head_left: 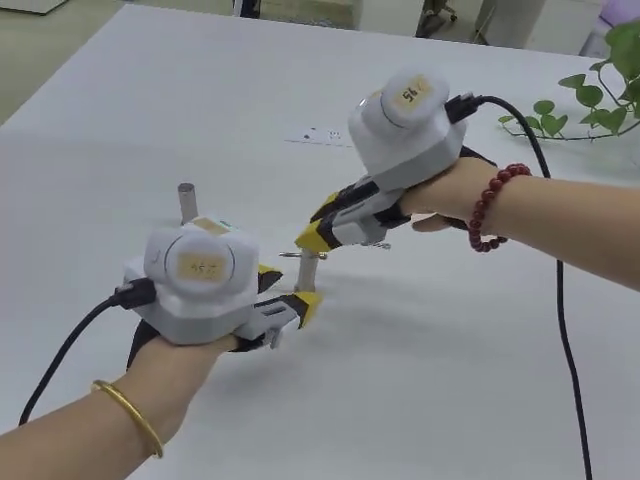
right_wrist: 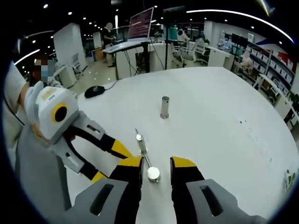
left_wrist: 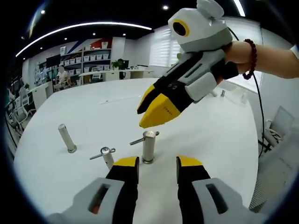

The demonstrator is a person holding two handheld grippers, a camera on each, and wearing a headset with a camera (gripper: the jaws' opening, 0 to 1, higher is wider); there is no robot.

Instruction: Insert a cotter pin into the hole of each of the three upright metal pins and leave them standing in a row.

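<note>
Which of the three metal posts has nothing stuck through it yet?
The lone upright pin standing apart from the other two: its top is bare, while they each carry a cotter pin.

Left tool (left_wrist: 158, 162) and right tool (head_left: 312, 238), tips near together, jaws apart.

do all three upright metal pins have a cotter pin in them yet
No, the leftmost upright silver metal pin stands bare, nothing through its top.

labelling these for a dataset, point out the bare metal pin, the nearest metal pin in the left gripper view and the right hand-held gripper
bare metal pin (left_wrist: 67, 138): left gripper view, mid shaft
nearest metal pin (left_wrist: 149, 150): left gripper view, lower shaft
right hand-held gripper (left_wrist: 147, 113): left gripper view, between its yellow fingertips
</note>
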